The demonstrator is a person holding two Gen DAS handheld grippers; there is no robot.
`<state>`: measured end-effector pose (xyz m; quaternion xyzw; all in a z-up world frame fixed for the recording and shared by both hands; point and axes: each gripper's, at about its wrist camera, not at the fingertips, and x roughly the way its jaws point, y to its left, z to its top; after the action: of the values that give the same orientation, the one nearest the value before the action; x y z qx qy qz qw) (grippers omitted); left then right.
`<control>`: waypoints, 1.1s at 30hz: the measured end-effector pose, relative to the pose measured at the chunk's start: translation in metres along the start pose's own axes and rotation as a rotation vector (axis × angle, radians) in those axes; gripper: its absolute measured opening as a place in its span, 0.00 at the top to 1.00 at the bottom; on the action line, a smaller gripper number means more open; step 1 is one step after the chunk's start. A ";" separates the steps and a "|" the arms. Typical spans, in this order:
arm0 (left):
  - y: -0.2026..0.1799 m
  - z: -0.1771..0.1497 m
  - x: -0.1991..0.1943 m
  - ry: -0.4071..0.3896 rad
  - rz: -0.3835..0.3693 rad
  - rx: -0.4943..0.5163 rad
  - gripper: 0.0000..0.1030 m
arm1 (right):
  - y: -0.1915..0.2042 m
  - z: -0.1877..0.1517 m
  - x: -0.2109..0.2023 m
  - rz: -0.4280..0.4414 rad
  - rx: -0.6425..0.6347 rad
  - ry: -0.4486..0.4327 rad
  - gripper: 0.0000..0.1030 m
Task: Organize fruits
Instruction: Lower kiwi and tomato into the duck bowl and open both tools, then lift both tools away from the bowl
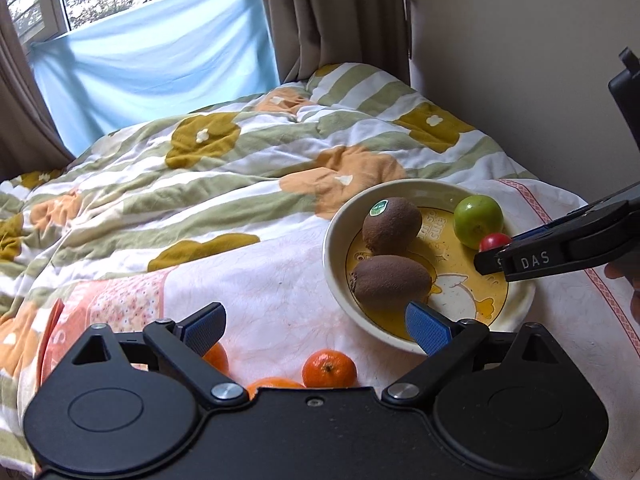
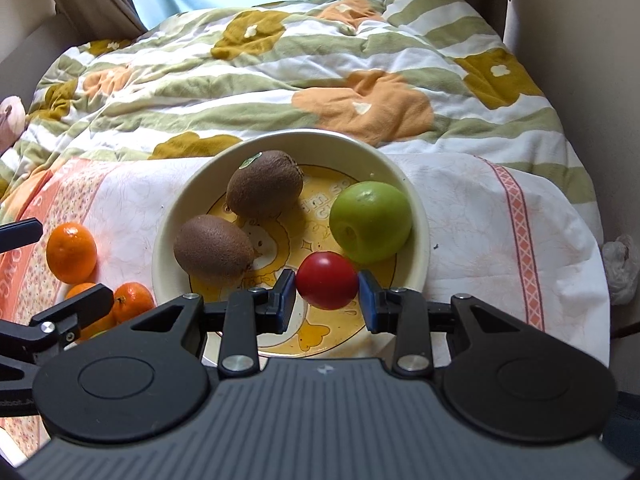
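Observation:
A cream bowl (image 2: 418, 216) with a yellow cartoon bottom sits on a bed. Inside it lie two brown kiwis (image 2: 264, 189) (image 2: 213, 249) and a green apple (image 2: 371, 227). My right gripper (image 2: 327, 294) is shut on a small red tomato (image 2: 327, 279) held over the bowl's near side. In the left wrist view the same bowl (image 1: 334, 240) holds a kiwi (image 1: 392, 225), a second kiwi (image 1: 391, 282), the apple (image 1: 478, 220) and the tomato (image 1: 494, 241). My left gripper (image 1: 316, 326) stands open and empty left of the bowl, above a tangerine (image 1: 329, 369).
Three tangerines (image 2: 71, 252) (image 2: 132, 302) (image 2: 86, 312) lie on the pink and white cloth (image 2: 480, 216) left of the bowl. A rumpled flowered quilt (image 2: 280, 68) covers the bed behind. A wall (image 1: 520, 60) runs along the right, curtains (image 1: 312, 12) at the back.

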<state>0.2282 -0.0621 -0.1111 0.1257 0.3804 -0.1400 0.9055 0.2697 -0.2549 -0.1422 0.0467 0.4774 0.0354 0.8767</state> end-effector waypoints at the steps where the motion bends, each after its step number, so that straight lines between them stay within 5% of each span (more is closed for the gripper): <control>1: 0.000 -0.001 0.000 0.002 0.001 -0.007 0.04 | 0.000 0.000 0.002 0.004 0.001 0.002 0.53; 7: 0.000 -0.006 -0.004 0.004 0.017 -0.026 0.04 | 0.000 -0.002 0.009 0.005 -0.010 -0.012 0.49; 11: -0.002 -0.009 -0.010 0.006 0.026 -0.046 0.04 | 0.001 -0.006 0.003 -0.046 -0.020 -0.045 0.00; 33: -0.035 -0.028 -0.105 -0.103 0.083 -0.136 0.04 | -0.012 -0.039 -0.107 0.040 -0.030 -0.220 0.00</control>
<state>0.1272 -0.0689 -0.0584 0.0722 0.3363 -0.0826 0.9354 0.1794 -0.2763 -0.0758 0.0465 0.3768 0.0548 0.9235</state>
